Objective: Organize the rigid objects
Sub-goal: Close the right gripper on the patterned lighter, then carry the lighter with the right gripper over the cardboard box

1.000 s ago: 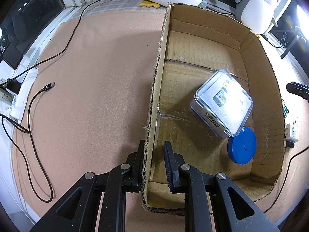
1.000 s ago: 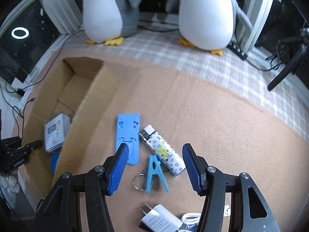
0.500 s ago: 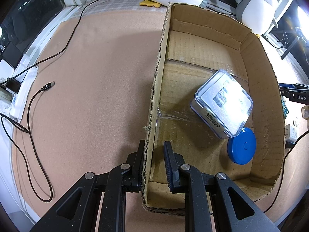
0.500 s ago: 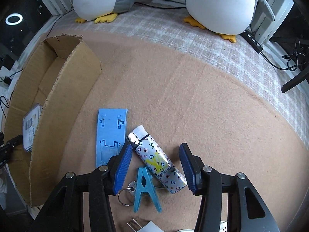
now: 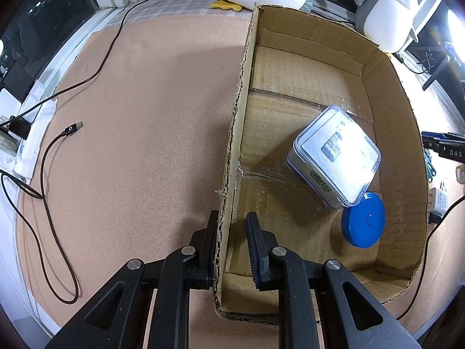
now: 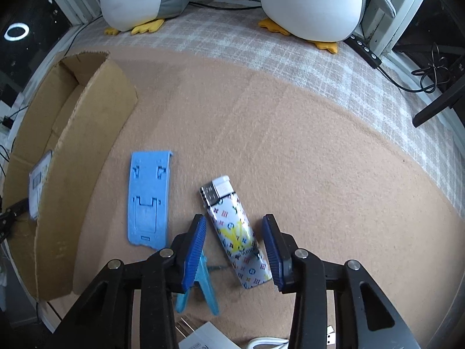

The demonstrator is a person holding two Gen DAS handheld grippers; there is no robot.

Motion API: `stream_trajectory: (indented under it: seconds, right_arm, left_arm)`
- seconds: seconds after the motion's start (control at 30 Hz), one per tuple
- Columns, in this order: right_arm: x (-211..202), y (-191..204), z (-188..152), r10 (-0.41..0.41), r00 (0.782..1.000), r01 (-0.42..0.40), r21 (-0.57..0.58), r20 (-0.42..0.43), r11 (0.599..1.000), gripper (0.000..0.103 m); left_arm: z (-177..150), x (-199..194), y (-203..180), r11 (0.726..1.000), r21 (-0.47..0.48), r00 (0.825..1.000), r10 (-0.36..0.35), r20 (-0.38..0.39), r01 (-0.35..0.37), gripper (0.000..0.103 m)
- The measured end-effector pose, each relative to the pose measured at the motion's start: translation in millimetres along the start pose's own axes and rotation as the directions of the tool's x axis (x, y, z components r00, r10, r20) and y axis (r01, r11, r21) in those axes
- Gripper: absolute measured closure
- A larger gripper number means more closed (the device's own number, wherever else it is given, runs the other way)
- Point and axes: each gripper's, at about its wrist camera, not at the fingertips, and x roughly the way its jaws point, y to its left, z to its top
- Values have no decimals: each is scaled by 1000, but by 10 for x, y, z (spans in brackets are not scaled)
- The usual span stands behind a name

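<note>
Left wrist view. Left hand-held gripper (image 5: 232, 244): black fingers set astride the near end of one long wall of the open brown cardboard box (image 5: 237, 133); outer finger against the wall's outside face, inner finger inside the box with a gap to the wall, so the fingers stand apart, not clamped. Box contents: clear-lidded rectangular plastic container (image 5: 334, 155) with a barcode label, at 2 o'clock from the gripper; round blue plastic lid (image 5: 363, 224), touching the container's near corner, lying flat on the box floor. Worktop (image 5: 139, 133): covered in tan felt. Black USB cable (image 5: 46, 168), at 9 o'clock, loose plug end on the felt. Two grey-and-white plush penguins (image 5: 383, 14) beyond the box's far end, at 12 to 1 o'clock.

Right wrist view. Right hand-held gripper (image 6: 235, 253): blue-padded fingers spread apart, straddling the patterned white rectangular lighter (image 6: 232, 229) without touching it; lighter lies flat on the felt, its metal head toward 12 o'clock. Light-blue flat plastic phone stand (image 6: 148, 200): flat on the felt at 10 o'clock, between lighter and box. Light-blue plastic clothes peg (image 6: 200, 288): partly under the left finger, at 7 o'clock. White plug adapter (image 6: 203, 337) and white cable (image 6: 267, 341): bottom edge, 6 o'clock.
</note>
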Motion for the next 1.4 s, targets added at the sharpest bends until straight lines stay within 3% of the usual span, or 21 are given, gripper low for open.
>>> stream_trajectory:
  seconds: [0.17,0.4,0.8,1.0,1.17,1.4]
  right_arm:
    - [1,-50,-84,-12,1000,11,13,7,1000,67]
    - [-38,55,-135,-50,999,50,-19,15,999,81]
    - [-178,-199,-127,-24,998,18,98,55,995,82]
    - [-493,-274,-175,16,993,-31,126,117,991,82]
    - [-856,98,-274,92,979,-104,54,184,993,82]
    - [-1074,1022,-288,205,956,-185,-110,211,977,82]
  left_arm:
    - [2,0,-2,1000,-1,1000,1,0,-1,84]
    - [7,3,3,1000,-1,1000,1,0,-1,84]
    - [10,5,7,1000,-1,1000,1,0,-1,84]
    - [8,2,8,1000,-3,1000,0,0,0,84]
    - [10,2,12,1000,-3,1000,0,1,0,84]
    - [13,-9,12,1000,-2,1000,1,3,-1,84]
